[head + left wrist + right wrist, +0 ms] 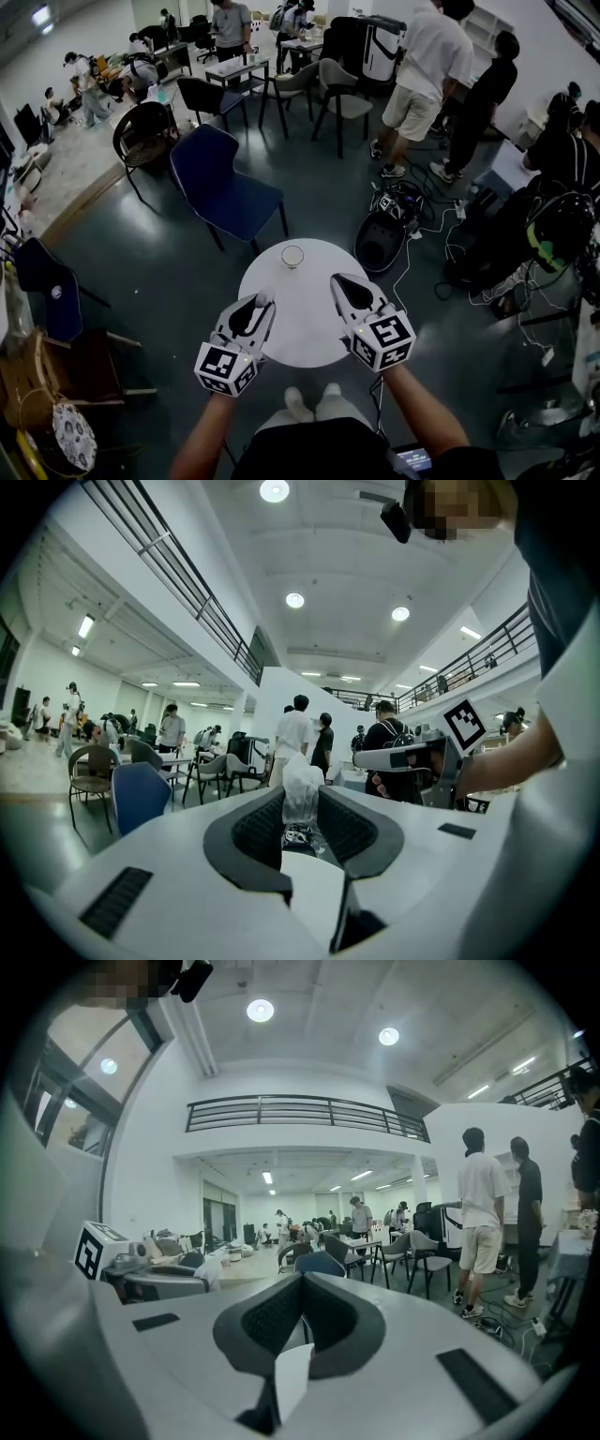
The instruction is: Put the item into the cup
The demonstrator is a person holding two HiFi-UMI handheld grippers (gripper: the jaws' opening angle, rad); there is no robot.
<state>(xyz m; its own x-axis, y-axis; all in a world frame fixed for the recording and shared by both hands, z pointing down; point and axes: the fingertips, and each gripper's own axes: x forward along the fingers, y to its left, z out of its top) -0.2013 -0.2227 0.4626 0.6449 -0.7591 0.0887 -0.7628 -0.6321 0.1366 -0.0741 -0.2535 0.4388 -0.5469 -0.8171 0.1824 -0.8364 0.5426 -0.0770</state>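
A small clear cup (pixel 292 255) stands near the far edge of the round white table (pixel 305 333). My left gripper (pixel 263 304) hovers over the table's left part, short of the cup, shut on the item. The item is a small packet in crinkled clear-white wrap (pixel 302 785) with a dark bit at its base, sticking up from between the pads. My right gripper (pixel 338 280) hangs over the table's right part, about level with the left one, jaws shut and empty (pixel 302 1286). From the right gripper view, the left gripper (pixel 141 1283) shows at the left.
A blue chair (pixel 220 183) stands just beyond the table on the left. A dark open case (pixel 380 241) and tangled cables (pixel 441 234) lie on the floor to the right. People stand farther back among more chairs (pixel 337 94). My feet (pixel 314 403) are under the near edge.
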